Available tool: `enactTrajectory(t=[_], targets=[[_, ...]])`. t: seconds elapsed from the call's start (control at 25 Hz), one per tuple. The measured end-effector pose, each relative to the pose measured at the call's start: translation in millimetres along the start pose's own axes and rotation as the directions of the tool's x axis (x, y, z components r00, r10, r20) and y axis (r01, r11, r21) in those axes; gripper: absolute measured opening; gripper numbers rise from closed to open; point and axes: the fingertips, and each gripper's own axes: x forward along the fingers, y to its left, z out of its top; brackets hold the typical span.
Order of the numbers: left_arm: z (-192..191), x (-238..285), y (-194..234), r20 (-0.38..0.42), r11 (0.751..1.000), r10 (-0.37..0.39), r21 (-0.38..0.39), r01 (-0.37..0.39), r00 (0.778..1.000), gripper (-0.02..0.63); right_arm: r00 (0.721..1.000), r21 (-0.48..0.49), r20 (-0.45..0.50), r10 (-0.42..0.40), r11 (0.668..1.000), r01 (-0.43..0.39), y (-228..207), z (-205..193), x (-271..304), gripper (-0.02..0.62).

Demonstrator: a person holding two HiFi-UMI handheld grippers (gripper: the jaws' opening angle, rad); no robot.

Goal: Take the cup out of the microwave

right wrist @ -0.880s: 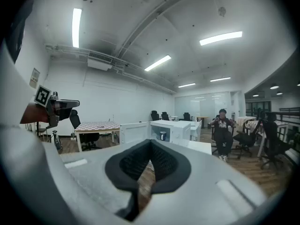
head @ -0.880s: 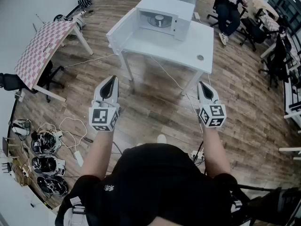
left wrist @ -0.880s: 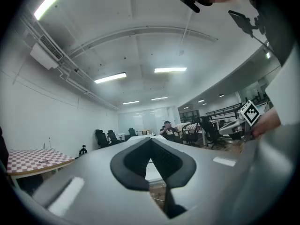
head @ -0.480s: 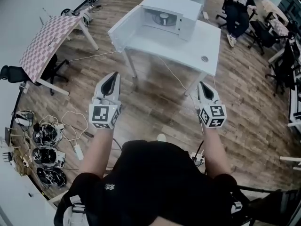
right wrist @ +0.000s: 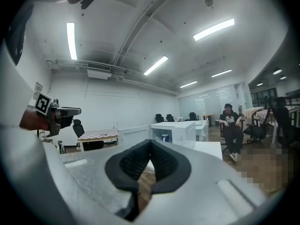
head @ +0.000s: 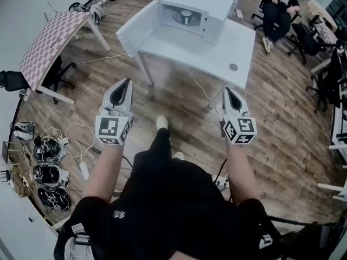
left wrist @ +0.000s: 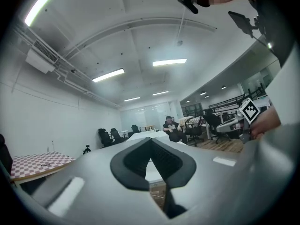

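- The left gripper point(head: 128, 80) has its fingers point(left wrist: 136, 161) pressed together with nothing between them. It points level toward 12 o'clock, in the air over the wooden floor point(head: 179, 99).
- The right gripper point(head: 225, 89) is the same: its fingers point(right wrist: 165, 162) are closed tip to tip on nothing, aimed at 12 o'clock with a slight dip. It is well apart from the left one, at its 3 o'clock.
- Between the two grippers, one shoe point(head: 161, 122) of the person holding them is set forward on the floor.
- The white worktop point(head: 217, 56) is further out at 12 o'clock, well clear of both grippers. A small round hole point(head: 233, 67) sits near its front right corner.
- The microwave point(head: 209, 7) stands on the far part of the worktop. Its door point(head: 133, 28) is swung wide open to the 10 o'clock side.
- The cup point(head: 186, 20) is inside the microwave cavity, upright on the turntable. The right gripper view also shows it there point(right wrist: 163, 137).
- A seated person point(head: 277, 4) is at 1 o'clock beyond the worktop.
- A checkered table point(head: 51, 42) is at 10 o'clock.
- Helmets point(head: 49, 169) and cables lie on the floor at 8 o'clock.
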Motion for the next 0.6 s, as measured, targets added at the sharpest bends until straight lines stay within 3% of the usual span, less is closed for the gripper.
enactTrajectory(t=[0.28,0.6], targets=[[6,63,-1,0.047,0.999,-0.052,-0.007,0.052,0.998,0.006,0.999,-0.001,-0.003,-0.044,0.999,0.044,-26,2,23,0.000],[5,131,32,0.073,0.996,-0.084,-0.006,0.085,0.994,0.006,0.997,0.006,-0.024,-0.073,0.997,0.073,-41,1,80,0.000]])
